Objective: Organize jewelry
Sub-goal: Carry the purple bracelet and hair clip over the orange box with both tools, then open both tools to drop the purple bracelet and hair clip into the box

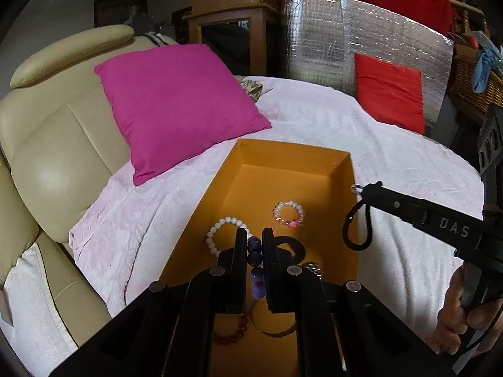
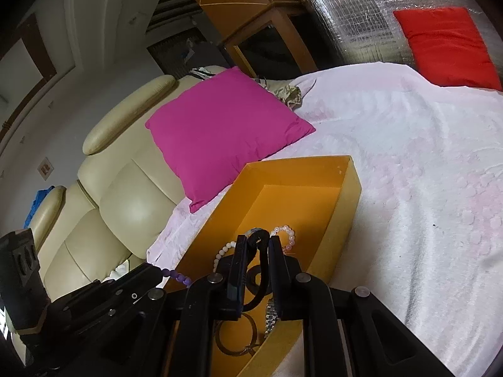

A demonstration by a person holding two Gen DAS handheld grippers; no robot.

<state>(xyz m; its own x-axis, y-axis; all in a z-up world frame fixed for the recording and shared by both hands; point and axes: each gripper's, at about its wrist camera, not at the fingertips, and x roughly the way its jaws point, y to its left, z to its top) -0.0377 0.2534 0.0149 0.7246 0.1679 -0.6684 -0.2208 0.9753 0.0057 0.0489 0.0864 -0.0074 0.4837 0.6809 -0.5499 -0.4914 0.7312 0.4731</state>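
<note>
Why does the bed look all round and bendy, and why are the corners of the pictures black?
Left wrist view: the fisheye lens curves the white bedspread and darkens the corners; the shiny silver sheet shows glare. Right wrist view: the same bending, tilted, the orange box looks skewed, and the close right gripper looks a bit soft.

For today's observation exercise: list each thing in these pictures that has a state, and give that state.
left gripper: shut on purple bead bracelet
right gripper: shut on black cord loop
orange box: open, no lid
white bead bracelet: lying in box
pink bead bracelet: lying in box
</note>
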